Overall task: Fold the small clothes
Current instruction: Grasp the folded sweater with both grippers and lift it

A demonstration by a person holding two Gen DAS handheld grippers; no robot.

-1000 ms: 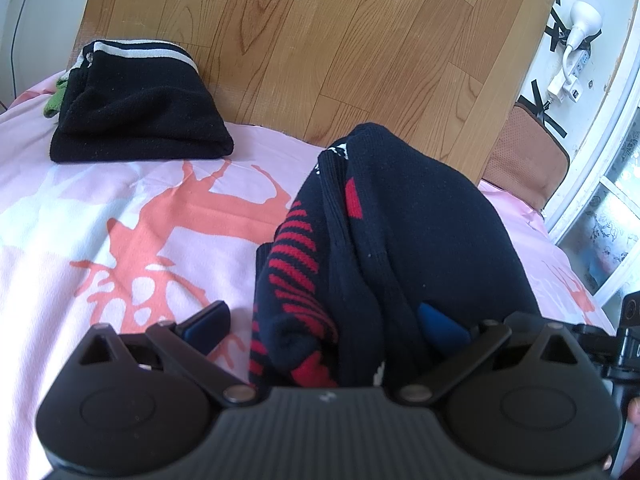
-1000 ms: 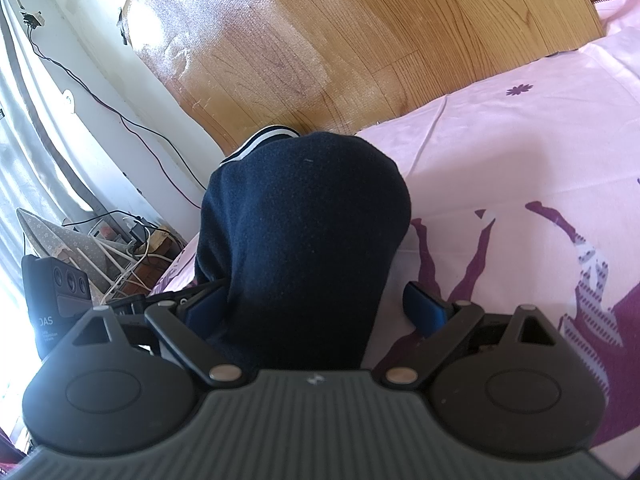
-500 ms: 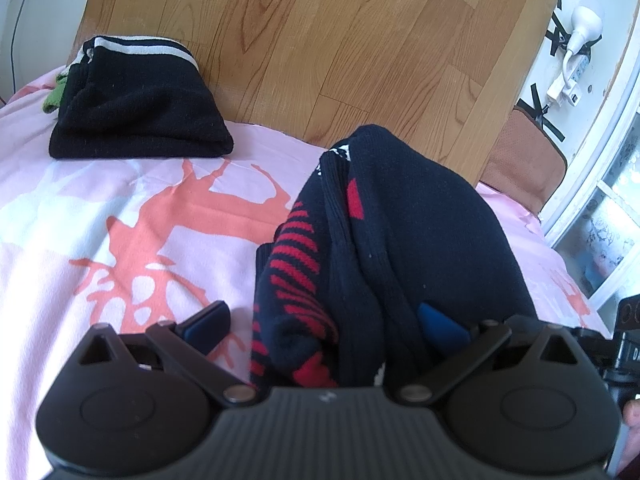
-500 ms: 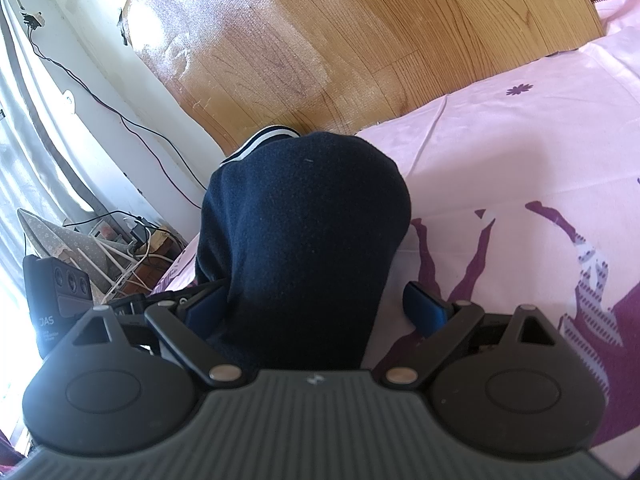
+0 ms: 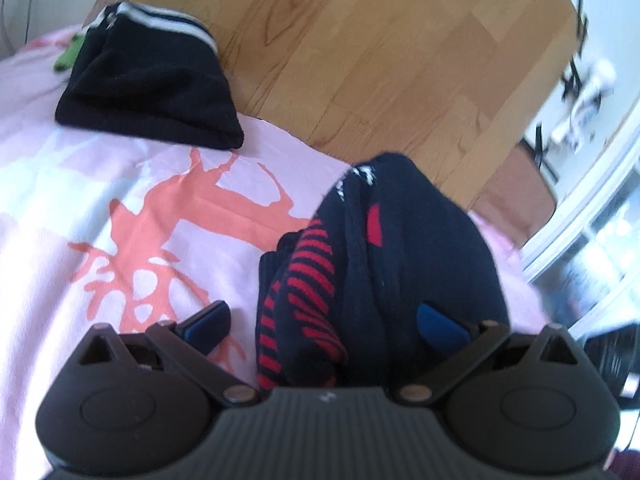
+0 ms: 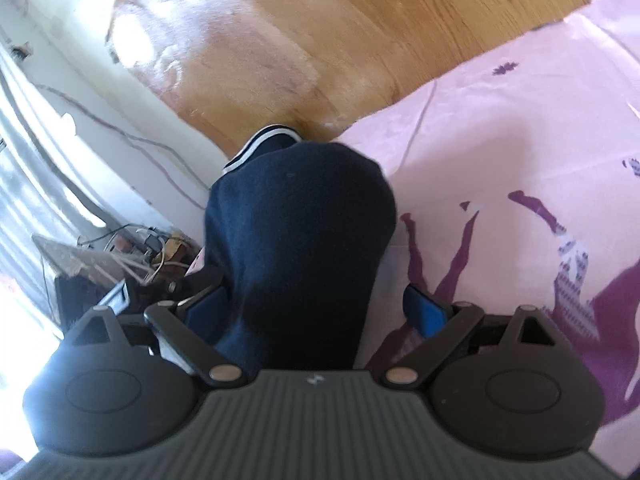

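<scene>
A dark navy knit garment with red stripes [image 5: 384,264] lies bunched on the pink bedsheet, between the fingers of my left gripper [image 5: 324,322]. The left jaws stand wide open around it; the blue pads [image 5: 438,324] do not press it. In the right wrist view the same kind of navy garment [image 6: 296,232], with a white-striped hem at its far end, lies between the fingers of my right gripper [image 6: 316,310]. The right jaws are also wide open.
A folded black garment with white stripes [image 5: 152,92] sits at the far left against the wooden headboard [image 5: 380,60]. The pink sheet with an orange print [image 5: 120,220] spreads to the left. The bed edge, cables and clutter [image 6: 132,248] lie left of the right gripper.
Both views are now blurred and slightly shifted, so both grippers are moving a little. The jaws stay open and the garment lies as before.
</scene>
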